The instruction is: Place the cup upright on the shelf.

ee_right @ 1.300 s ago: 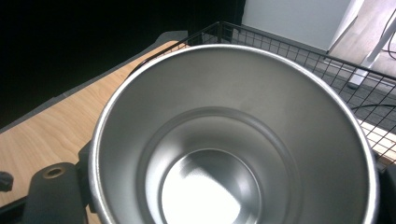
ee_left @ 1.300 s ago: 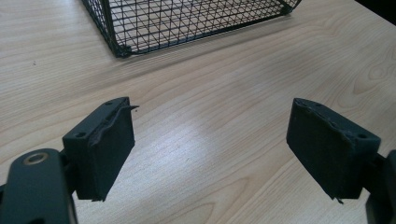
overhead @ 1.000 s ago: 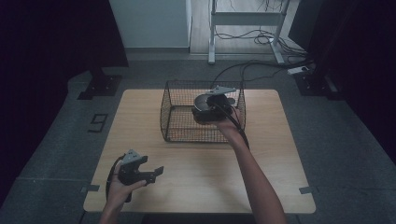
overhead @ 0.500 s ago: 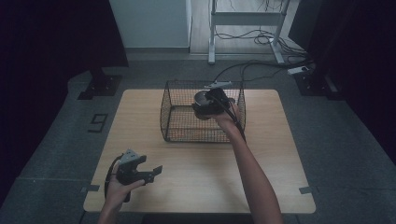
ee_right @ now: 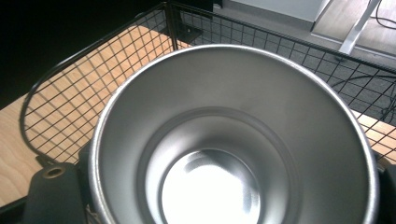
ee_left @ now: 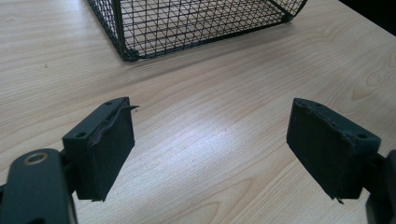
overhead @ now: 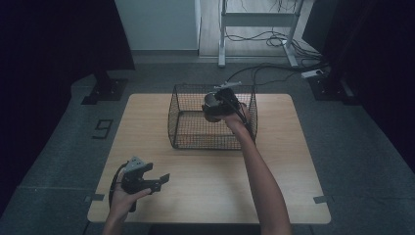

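A steel cup [ee_right: 224, 144] with a shiny empty inside sits between the jaws of my right gripper [overhead: 215, 105], which is shut on it. In the high view the cup [overhead: 211, 104] hangs over the right part of the black wire basket [overhead: 188, 128], above its rim. My left gripper [overhead: 155, 182] rests low over the table's front left, held in a hand. Its jaws stand wide apart with bare wood between the pads [ee_left: 107, 144], and the gripper [ee_left: 210, 149] points toward the basket's near corner [ee_left: 128, 53].
The wooden table [overhead: 274, 181] has free room in front of and to both sides of the basket. Behind the table are a metal stand [overhead: 254, 29], loose cables on the floor [overhead: 264, 73] and a dark stand base [overhead: 103, 90] at the left.
My right gripper has lifted the cup higher and slightly toward the back over the basket. The left gripper has stayed in place.
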Action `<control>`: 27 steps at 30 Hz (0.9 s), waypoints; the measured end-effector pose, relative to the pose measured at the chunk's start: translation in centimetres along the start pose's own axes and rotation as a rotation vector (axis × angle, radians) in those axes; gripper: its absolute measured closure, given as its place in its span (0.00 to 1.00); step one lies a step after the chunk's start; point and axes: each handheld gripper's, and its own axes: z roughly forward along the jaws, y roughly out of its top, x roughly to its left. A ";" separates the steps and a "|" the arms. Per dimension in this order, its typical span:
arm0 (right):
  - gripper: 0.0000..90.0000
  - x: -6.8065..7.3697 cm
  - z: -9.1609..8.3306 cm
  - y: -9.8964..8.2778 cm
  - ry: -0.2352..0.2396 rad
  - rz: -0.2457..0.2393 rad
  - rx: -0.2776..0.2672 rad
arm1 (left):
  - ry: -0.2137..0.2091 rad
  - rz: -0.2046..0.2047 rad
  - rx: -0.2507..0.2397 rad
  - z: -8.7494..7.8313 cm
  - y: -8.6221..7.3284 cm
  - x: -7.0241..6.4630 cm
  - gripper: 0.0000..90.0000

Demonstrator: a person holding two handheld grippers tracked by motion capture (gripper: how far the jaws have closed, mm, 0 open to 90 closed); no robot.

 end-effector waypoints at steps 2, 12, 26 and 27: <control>0.20 -0.2 0.3 0.0 -0.001 0.001 0.004 | 0.000 -0.001 -0.001 0.0 0.0 0.0 0.17; 0.20 -1.0 1.9 0.4 -0.006 0.005 0.021 | -0.001 -0.001 -0.005 0.0 0.0 0.0 0.17; 0.20 -2.3 3.9 -0.3 -0.021 0.030 0.050 | -0.006 0.004 -0.004 0.1 0.1 -0.2 0.17; 0.20 -2.4 4.1 -0.5 -0.025 0.027 0.054 | -0.006 0.004 -0.004 0.1 0.0 -0.2 0.17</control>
